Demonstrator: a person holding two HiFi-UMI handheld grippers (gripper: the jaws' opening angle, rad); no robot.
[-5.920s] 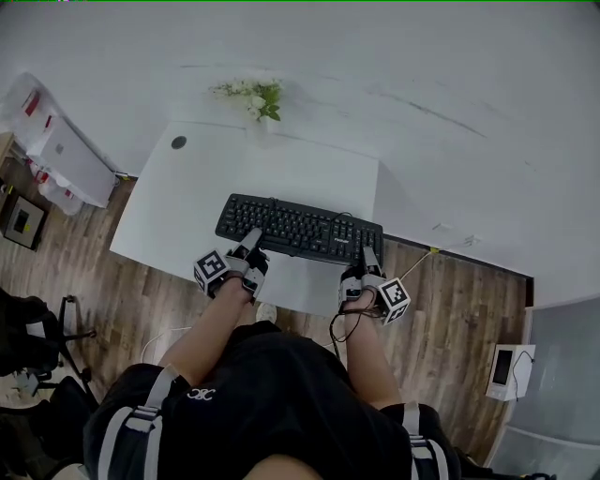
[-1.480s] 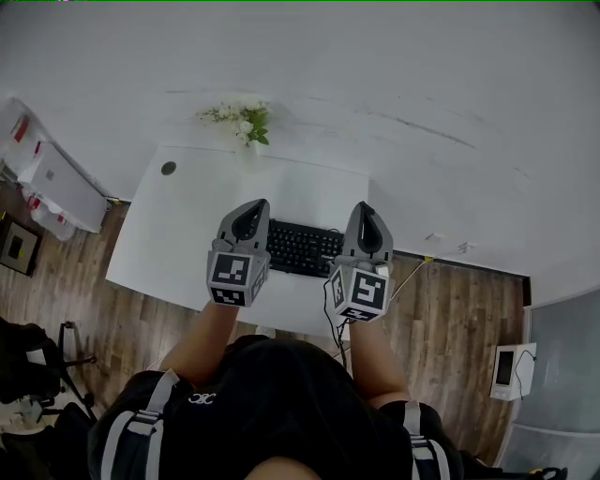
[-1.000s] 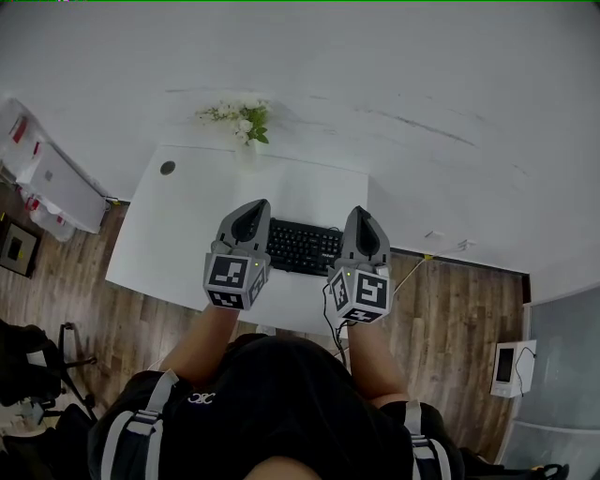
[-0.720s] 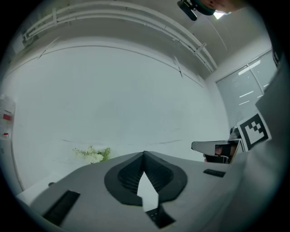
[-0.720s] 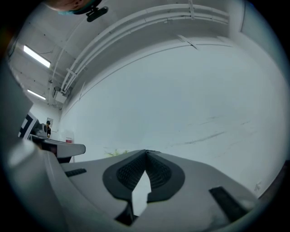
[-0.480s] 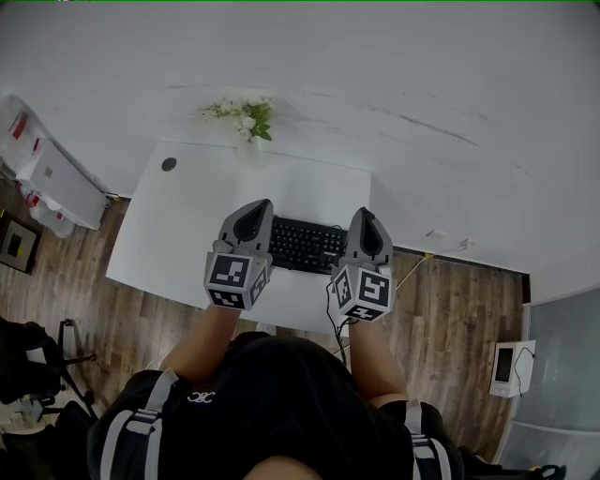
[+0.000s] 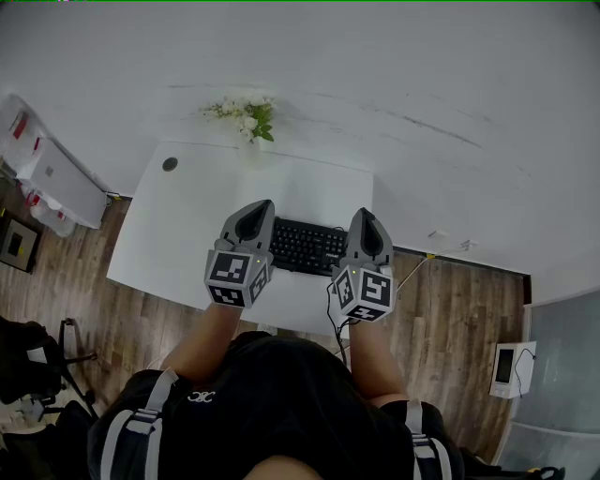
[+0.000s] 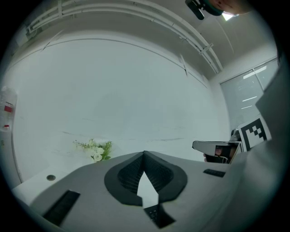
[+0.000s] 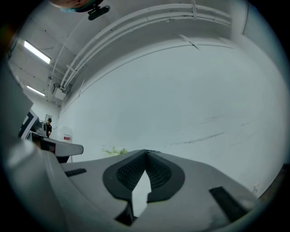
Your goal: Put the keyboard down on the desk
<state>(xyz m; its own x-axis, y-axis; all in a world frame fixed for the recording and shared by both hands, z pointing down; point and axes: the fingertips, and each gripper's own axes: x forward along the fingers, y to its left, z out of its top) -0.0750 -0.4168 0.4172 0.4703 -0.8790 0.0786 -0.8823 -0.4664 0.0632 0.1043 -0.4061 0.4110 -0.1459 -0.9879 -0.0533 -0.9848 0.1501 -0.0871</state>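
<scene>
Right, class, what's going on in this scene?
A person holds a two-jaw gripper in each hand over a white desk. The left gripper and right gripper hover above the two ends of a black computer keyboard, which shows between them. Both pairs of jaws are shut with nothing between them.

White wall [image 7: 394,66] behind a white desk [image 7: 178,225], which stands on a dark wood-plank floor [image 7: 459,309]. A sprig of white flowers [image 7: 246,112] sits at the desk's far edge, against the wall; a round cable hole [image 7: 170,164] lies near its far left corner. White cabinet [image 7: 61,169] at left; glass partition [image 7: 562,366] at lower right. Overhead: ceiling pipes [image 8: 136,13] and lit strip lights [image 9: 37,52].
</scene>
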